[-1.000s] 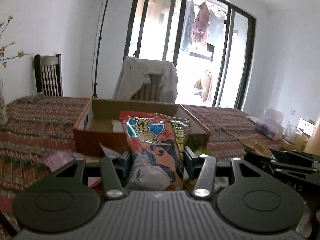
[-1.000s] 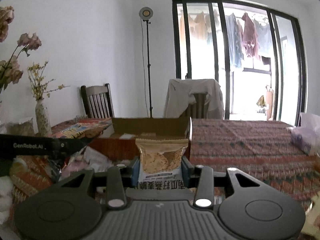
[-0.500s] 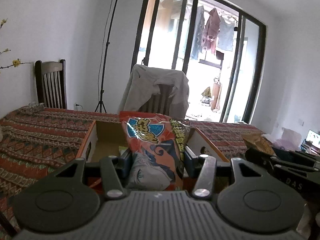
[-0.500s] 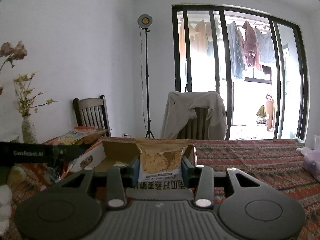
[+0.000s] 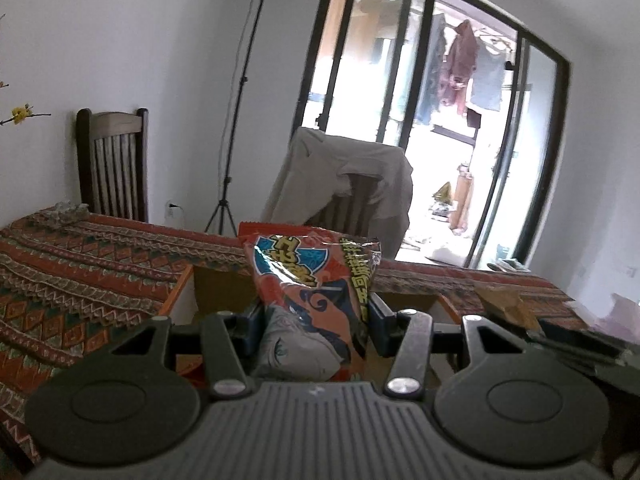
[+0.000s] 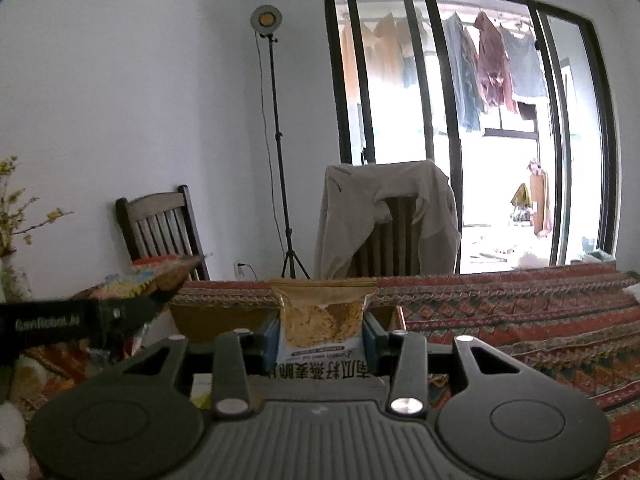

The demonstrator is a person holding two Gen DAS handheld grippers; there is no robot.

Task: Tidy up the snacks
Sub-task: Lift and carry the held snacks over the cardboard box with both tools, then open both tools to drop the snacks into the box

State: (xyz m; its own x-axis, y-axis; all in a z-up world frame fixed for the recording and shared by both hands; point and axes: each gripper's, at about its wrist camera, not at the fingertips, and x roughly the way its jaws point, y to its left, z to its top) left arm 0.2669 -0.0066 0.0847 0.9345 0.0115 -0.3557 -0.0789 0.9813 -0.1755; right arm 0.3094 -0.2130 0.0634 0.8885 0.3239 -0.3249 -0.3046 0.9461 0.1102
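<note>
Snacks in both hands right now. My left gripper [image 5: 316, 316] is clamped on the red snack bag [image 5: 312, 280], pads pressed into its sides, and the bag stands upright between the fingers with its crinkled top edge poking above them. Just past it sits the cardboard box [image 5: 218, 286], open at the top, on the patterned tablecloth [image 5: 80, 272]; the bag is over the box's near edge as this camera sees it.

Over on the other side, my right gripper [image 6: 322, 338] is squeezed onto the oat snack pouch [image 6: 322, 316], a clear-windowed pack with golden flakes showing and a white label strip at the bottom. It too is upright, held above the table, with the cardboard box right behind and below it. In the right wrist view the left gripper comes in from the left edge as a dark bar, the red bag at its tip near the box's left corner.

Beyond the table: a dark wooden chair [image 6: 160, 228], a lamp stand [image 6: 276, 140], a second chair draped with a grey garment [image 6: 384, 208], and laundry hanging past the glass doors [image 6: 460, 120].
</note>
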